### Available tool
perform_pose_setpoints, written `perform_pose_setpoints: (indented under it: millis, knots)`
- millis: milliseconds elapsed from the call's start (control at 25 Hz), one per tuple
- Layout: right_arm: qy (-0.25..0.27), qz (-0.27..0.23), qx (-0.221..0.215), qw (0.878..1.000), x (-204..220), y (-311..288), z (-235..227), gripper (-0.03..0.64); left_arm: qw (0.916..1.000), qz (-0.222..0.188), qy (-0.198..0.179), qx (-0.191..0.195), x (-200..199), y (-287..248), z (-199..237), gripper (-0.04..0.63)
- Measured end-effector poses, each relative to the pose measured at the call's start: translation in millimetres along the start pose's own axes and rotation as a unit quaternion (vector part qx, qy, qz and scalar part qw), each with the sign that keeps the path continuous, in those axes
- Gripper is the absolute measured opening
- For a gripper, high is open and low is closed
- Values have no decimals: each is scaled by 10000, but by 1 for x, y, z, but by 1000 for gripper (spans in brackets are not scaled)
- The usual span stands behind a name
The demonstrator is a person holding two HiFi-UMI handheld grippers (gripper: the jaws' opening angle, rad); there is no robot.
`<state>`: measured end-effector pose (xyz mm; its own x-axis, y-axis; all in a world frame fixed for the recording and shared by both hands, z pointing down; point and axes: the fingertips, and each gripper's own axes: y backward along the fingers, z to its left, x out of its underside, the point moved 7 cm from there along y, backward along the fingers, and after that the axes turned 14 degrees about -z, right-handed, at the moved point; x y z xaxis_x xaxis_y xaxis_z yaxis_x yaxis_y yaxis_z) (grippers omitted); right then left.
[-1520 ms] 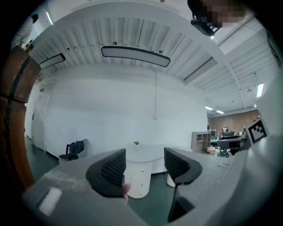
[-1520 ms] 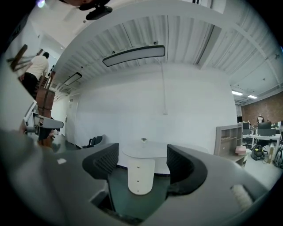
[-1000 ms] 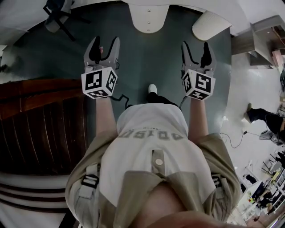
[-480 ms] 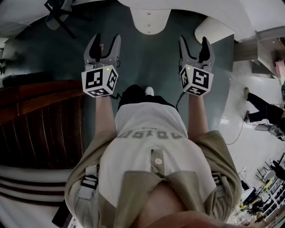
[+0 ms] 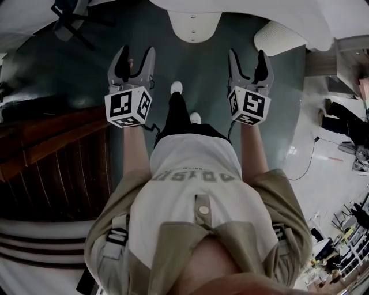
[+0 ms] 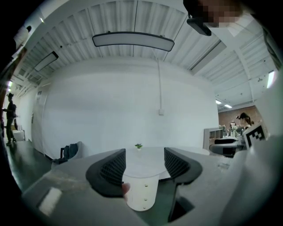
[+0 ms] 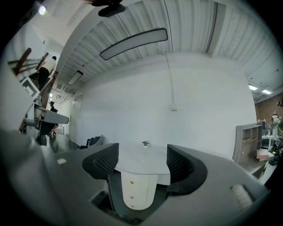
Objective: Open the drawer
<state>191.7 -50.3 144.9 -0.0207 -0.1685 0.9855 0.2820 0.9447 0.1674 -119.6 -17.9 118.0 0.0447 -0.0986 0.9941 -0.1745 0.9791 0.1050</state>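
Observation:
A white rounded drawer unit (image 5: 193, 24) with small knobs stands under a white table top (image 5: 248, 11), ahead of me across the dark floor. The same drawer unit shows in the left gripper view (image 6: 140, 196) and the right gripper view (image 7: 138, 190), some way off, between the jaws. My left gripper (image 5: 134, 59) is held out in front, open and empty. My right gripper (image 5: 246, 59) is level with it, open and empty too. Both grippers (image 6: 143, 164) (image 7: 142, 161) point at the unit from a distance.
A dark wooden counter (image 5: 52, 155) lies to my left. An office chair (image 5: 75, 23) stands at the far left. A white round seat (image 5: 279, 36) is at the right of the drawer unit. A person (image 5: 346, 124) is on the pale floor at right.
I have stepped forward: one leg and shoe now swing ahead between the grippers. Both grippers stay open, and the right one has drifted slightly left and up.

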Motion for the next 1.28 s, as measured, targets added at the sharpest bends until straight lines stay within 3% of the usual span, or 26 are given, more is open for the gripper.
perform_pose_setpoints:
  millis: [520,840,1040,1280]
  knots:
    - [18,439,11,9990,93,-88,41,342,9995,185,180,177,48,-62,51,287]
    - [9,913,-6,9958,195,-146,63,342,9986,389,232,267,111,-92,81,287]
    - [126,1155,-13,9932,247,-165,61,342,9970,564,437,316,154,-110,82,287]
    - [148,1333,-138,9909,302,-179,68,339,9959,650,415,475,197,-126,83,287]
